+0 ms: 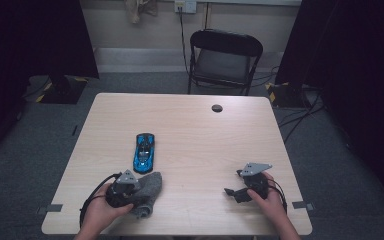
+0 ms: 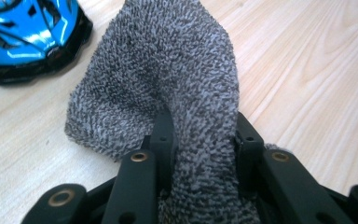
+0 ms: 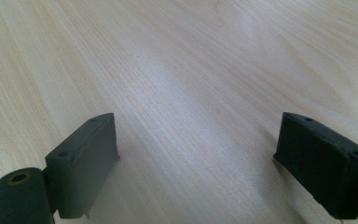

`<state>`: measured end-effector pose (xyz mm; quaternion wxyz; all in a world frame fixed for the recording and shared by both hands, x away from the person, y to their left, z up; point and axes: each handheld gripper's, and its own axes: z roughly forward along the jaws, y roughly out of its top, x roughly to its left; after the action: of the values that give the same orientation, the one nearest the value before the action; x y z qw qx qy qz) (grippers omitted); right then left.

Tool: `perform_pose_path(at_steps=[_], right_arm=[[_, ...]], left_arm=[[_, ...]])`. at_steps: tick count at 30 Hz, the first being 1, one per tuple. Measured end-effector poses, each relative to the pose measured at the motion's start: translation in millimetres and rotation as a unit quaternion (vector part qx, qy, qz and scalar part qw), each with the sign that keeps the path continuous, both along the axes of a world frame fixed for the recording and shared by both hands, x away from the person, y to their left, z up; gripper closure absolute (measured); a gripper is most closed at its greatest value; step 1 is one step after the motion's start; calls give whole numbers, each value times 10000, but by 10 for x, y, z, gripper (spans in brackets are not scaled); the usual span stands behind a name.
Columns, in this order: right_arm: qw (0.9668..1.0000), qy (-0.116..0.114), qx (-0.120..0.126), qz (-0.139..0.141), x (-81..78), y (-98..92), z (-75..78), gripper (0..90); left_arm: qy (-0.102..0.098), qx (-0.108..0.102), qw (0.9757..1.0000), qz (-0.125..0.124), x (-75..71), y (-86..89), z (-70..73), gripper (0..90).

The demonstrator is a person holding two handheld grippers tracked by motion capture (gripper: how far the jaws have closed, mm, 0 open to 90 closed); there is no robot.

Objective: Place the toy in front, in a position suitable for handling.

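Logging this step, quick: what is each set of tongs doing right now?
Left tongs: closed on the grey cloth, pinching a fold beside the blue toy car.
Right tongs: open, holding nothing, over the table.

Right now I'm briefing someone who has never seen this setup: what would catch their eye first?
Probably the bright blue toy car, lying left of centre on the pale wooden table. Just in front of it, near the table's near-left edge, the left gripper pinches a bunched fold of grey towelling cloth. To the right, the right gripper rests with its jaws wide apart over bare wood.
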<state>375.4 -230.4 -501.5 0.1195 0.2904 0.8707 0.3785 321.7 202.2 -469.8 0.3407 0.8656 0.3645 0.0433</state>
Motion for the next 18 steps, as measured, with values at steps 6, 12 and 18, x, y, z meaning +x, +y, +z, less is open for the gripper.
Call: perform_pose_path(at_steps=[6,12,18], right_arm=[[10000,1,7,3,0,0,-1,121],[10000,-1,-1,0,0,0,0,120],[10000,0,-1,-1,0,0,0,120]], left_arm=[[-87,-269,9995,123,8,-1,111,682],[-175,-307,9994,20,43,-104,186,681],[-228,-288,9993,-68,113,-295,232,681]])
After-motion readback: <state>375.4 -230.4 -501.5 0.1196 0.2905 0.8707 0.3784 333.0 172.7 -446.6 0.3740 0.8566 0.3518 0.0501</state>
